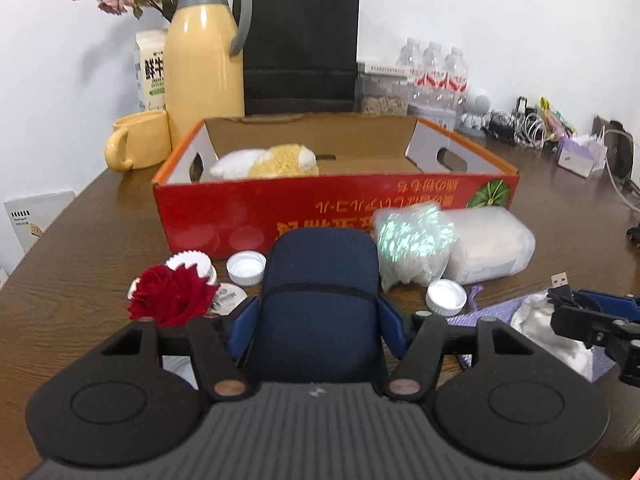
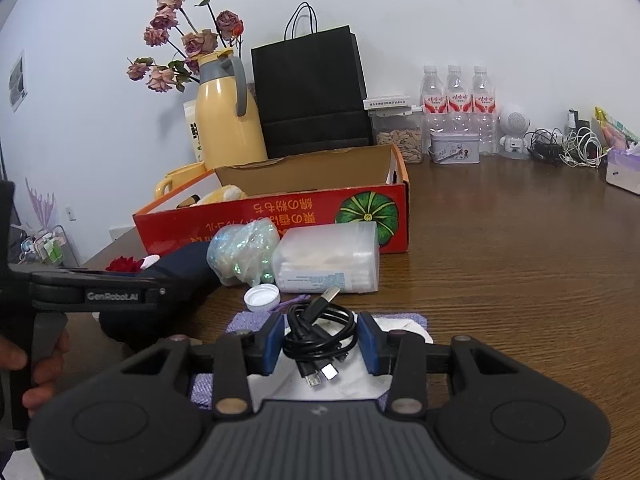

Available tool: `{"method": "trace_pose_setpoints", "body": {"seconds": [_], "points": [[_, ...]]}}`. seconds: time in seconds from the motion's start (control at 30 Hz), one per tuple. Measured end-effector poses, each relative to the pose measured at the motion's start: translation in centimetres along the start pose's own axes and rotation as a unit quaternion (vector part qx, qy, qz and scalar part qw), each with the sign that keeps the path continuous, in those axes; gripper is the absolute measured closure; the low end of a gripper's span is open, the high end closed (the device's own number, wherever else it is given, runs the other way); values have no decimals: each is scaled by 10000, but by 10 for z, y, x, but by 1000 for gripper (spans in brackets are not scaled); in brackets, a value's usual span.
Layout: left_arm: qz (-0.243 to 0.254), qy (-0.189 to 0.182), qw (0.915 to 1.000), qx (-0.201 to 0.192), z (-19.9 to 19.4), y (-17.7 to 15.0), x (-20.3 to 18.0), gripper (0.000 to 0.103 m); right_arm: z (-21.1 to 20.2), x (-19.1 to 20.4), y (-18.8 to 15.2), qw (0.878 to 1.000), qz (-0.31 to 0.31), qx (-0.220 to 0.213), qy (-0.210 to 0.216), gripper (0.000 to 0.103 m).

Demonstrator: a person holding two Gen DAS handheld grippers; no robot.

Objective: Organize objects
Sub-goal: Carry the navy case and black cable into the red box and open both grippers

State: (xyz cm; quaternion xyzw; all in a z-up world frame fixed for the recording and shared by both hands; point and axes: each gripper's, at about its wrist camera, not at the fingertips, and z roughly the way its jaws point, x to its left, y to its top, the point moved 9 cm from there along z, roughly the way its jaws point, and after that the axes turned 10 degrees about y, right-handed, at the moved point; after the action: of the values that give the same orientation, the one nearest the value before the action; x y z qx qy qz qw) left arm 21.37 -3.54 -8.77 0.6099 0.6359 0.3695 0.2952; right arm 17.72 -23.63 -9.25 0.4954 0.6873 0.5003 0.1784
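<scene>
My left gripper (image 1: 318, 320) has its blue pads against both flanks of a dark navy, soft-fabric rounded case (image 1: 320, 292); the jaws stand about half open and grip it. The case has a stitched seam across its middle and lies on the brown wood-grain table (image 1: 80, 248).

My right gripper (image 2: 320, 344) is narrowly open, its pads clamped on a coiled black rubbery USB cable (image 2: 320, 328), plugs dangling toward the camera. Beneath it lie a white crumpled cloth (image 2: 340, 388) and a lilac knitted mat (image 2: 248, 320).

Left of the case sits a red velvety artificial rose (image 1: 170, 294); near it are ribbed white plastic caps (image 1: 245, 267). To the right, a crinkled iridescent film bag (image 1: 412, 244) touches a clear soft packet of white pads (image 1: 492, 240).

Behind stands a red open cardboard box (image 1: 336, 208), holding a yellow-and-white plush toy (image 1: 272, 162). Beyond it: a glossy yellow flask (image 1: 204, 60), matte black paper bag (image 1: 300, 44).
</scene>
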Motion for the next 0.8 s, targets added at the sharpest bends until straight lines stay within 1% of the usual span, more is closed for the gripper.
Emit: {"method": "trace_pose_setpoints", "body": {"seconds": [0.23,0.37,0.63,0.8], "points": [[-165,-13,9991,-392,-24,23,7,39,0,6,11,9999,-117,-98,36,65],[-259,-62,9978,-602,-31,43,7,39,3,11,26,9994,-241,-226,68,65],[-554,-161,9949,-828,-20,91,-4,39,25,12,81,9970,-472,-612,95,65],[-756,-162,9929,-901,-1,120,-12,39,49,3,116,9958,-466,-792,59,65]]}}
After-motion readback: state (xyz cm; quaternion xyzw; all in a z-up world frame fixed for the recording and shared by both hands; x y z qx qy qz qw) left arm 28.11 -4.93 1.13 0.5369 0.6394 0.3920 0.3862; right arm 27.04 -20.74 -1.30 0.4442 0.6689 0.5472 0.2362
